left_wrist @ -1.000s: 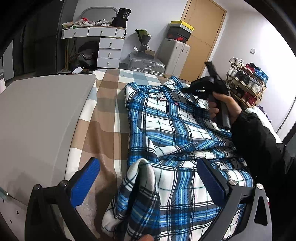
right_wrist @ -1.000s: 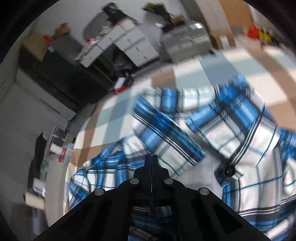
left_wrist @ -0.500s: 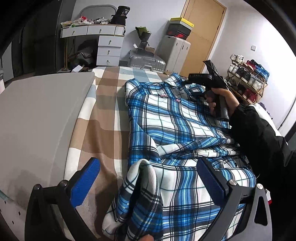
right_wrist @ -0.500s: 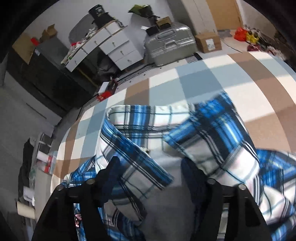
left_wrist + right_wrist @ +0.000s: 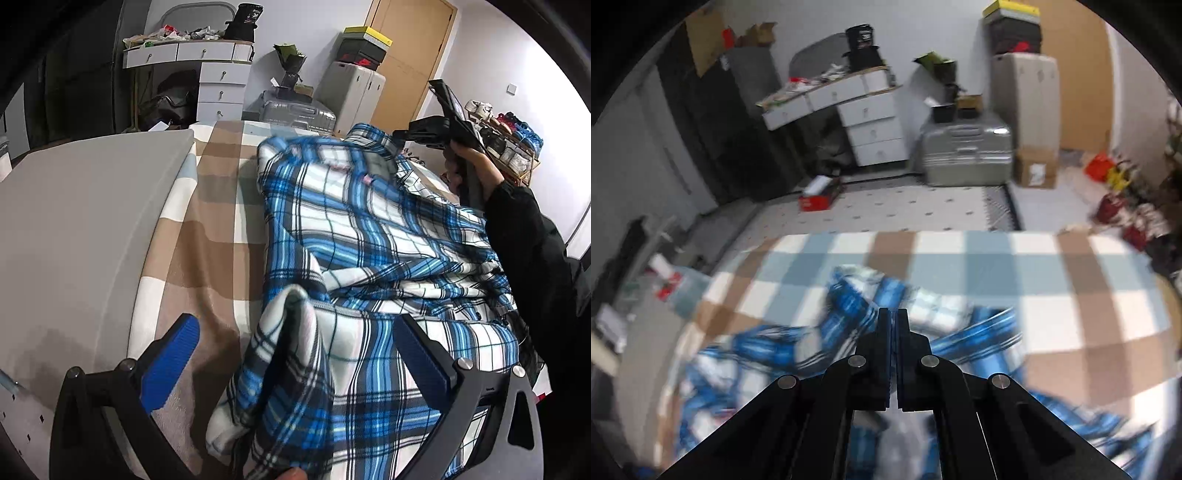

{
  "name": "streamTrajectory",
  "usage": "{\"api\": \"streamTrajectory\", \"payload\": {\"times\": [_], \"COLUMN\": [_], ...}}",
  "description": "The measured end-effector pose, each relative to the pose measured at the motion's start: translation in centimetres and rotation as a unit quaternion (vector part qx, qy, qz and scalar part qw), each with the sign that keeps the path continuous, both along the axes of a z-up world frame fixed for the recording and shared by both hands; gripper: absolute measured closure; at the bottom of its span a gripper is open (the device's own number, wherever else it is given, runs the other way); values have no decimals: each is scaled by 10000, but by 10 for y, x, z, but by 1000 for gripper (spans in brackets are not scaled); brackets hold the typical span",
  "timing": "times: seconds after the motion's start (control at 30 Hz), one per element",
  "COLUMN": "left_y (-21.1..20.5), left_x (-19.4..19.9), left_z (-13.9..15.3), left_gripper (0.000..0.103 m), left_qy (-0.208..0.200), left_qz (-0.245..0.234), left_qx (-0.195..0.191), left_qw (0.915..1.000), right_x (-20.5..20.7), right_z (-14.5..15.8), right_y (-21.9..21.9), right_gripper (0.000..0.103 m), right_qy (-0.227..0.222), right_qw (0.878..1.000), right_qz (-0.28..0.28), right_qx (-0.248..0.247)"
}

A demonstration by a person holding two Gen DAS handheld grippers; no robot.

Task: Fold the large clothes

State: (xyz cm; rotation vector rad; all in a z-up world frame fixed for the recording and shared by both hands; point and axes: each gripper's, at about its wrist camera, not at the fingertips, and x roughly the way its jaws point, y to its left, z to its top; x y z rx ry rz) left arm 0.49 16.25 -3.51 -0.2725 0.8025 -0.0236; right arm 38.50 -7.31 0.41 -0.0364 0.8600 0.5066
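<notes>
I see the blue plaid shirt (image 5: 369,236) spread across the checked blanket (image 5: 218,206) on the bed, its collar end raised toward the far side. My right claw (image 5: 893,314) has just snapped closed and is clamped on the shirt's collar, a hand (image 5: 469,162) in a black sleeve (image 5: 532,243) lifting it (the right wrist view is badly blurred, so the cloth there is only streaks of blue). My left claw (image 5: 295,354) stands wide open, blue pads apart on either side of a humped fold at the shirt's near end, neither pad pressing on it.
</notes>
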Motion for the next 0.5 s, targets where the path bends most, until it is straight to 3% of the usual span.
{"api": "streamTrajectory", "payload": {"times": [0.1, 0.2, 0.27, 0.4, 0.5], "left_y": [0, 0, 0, 3, 6], "left_x": [-5, -9, -11, -11, -10], "left_z": [1, 1, 1, 0, -1], "left_gripper": [1, 1, 1, 1, 1], "left_qy": [-14, 6, 16, 2, -17], "left_qz": [22, 51, 81, 145, 239], "left_qx": [42, 119, 133, 60, -57], "left_qw": [10000, 9999, 9999, 9999, 9997], "right_x": [14, 19, 14, -10, -48], "right_z": [-19, -34, -35, -22, -6], "right_y": [2, -6, -13, -36, -62], "right_gripper": [103, 99, 95, 58, 45], "right_qy": [24, 319, 556, 868, 1243], "right_qw": [9980, 9965, 9969, 9955, 9898], "right_qz": [-413, -689, -562, -288, 28], "right_qx": [-474, -362, -46, 267, 698]}}
